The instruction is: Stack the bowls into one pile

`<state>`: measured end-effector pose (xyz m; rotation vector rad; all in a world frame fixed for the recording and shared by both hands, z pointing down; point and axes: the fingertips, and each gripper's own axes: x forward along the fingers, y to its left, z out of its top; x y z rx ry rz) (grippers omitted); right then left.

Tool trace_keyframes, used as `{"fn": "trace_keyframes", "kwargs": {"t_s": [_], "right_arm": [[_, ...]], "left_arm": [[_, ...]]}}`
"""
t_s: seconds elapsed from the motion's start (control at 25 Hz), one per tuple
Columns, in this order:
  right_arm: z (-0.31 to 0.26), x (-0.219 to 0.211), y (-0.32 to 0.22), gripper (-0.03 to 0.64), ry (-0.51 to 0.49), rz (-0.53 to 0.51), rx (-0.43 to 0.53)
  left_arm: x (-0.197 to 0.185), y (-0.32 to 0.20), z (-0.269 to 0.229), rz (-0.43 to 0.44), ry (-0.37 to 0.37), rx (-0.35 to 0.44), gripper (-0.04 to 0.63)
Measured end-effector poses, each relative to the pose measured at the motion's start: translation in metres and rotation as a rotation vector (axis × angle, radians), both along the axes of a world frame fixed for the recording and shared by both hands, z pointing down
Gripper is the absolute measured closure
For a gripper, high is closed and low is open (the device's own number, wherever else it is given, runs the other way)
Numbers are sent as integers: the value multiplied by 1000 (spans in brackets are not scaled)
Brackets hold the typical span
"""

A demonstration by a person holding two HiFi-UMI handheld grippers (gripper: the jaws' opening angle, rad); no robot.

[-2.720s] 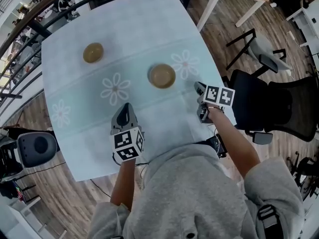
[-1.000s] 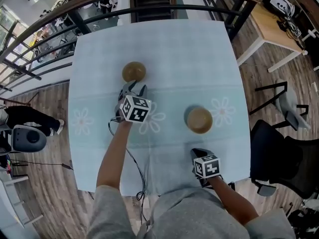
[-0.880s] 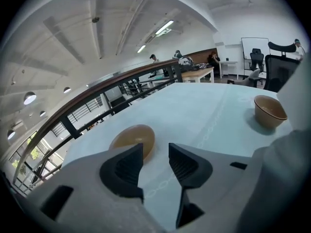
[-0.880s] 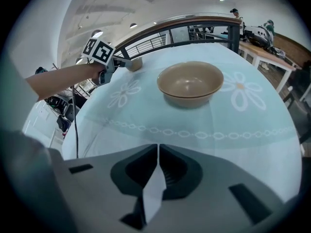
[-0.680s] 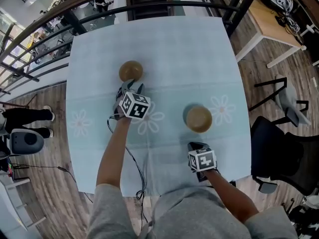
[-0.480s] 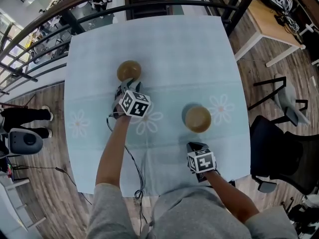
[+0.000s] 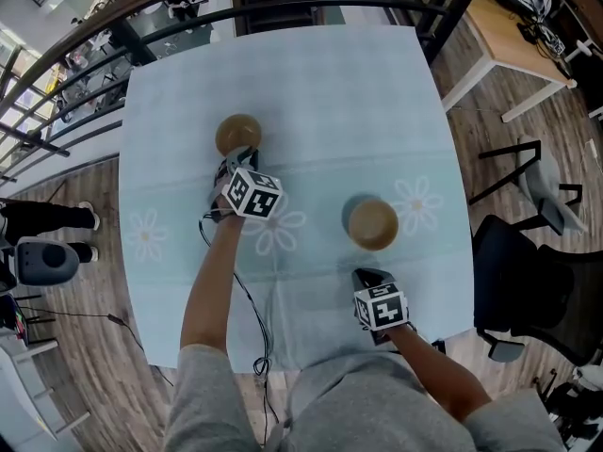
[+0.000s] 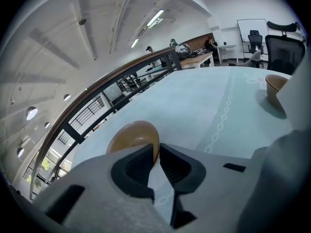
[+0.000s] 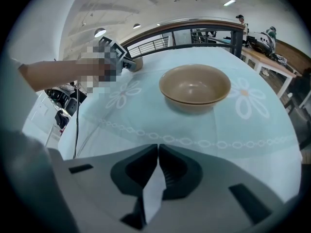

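Observation:
Two tan bowls stand on the pale blue flowered tablecloth [image 7: 311, 83]. The far-left bowl [image 7: 237, 135] [image 8: 133, 137] has its near rim between the pads of my left gripper [image 7: 240, 161] [image 8: 156, 152], whose jaws have just been closing and now press on that rim. The second bowl [image 7: 373, 224] [image 9: 195, 86] sits upright and empty at the right. Just short of it, near the table's front edge, is my right gripper [image 7: 366, 277] [image 9: 158, 152], shut with nothing between its jaws.
A dark railing [image 7: 188, 12] runs past the table's far edge. A black cable [image 7: 252, 309] trails under the left arm. Office chairs [image 7: 528, 281] stand to the right, and a wooden desk [image 7: 513, 40] at the far right.
My left arm has reached from near the body to the far-left bowl, sunk a little, and its jaws have closed on the rim. The right gripper has hardly moved.

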<state>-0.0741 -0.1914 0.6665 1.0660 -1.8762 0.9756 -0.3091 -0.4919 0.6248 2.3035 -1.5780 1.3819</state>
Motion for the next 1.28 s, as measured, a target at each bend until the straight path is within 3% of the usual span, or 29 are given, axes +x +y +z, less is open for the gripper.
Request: {"fn": "trace_keyframes", "kwargs": {"t_s": [0.2, 0.84, 1.28], "right_arm": [[1, -1, 0, 581, -11, 0, 11], [-7, 17, -1, 581, -53, 84, 43], [-17, 54, 19, 581, -32, 135, 74]], "left_arm": [[0, 3, 1, -6, 7, -11, 567], [0, 33, -22, -23, 12, -34, 568], [35, 79, -55, 59, 21, 2, 568]]}}
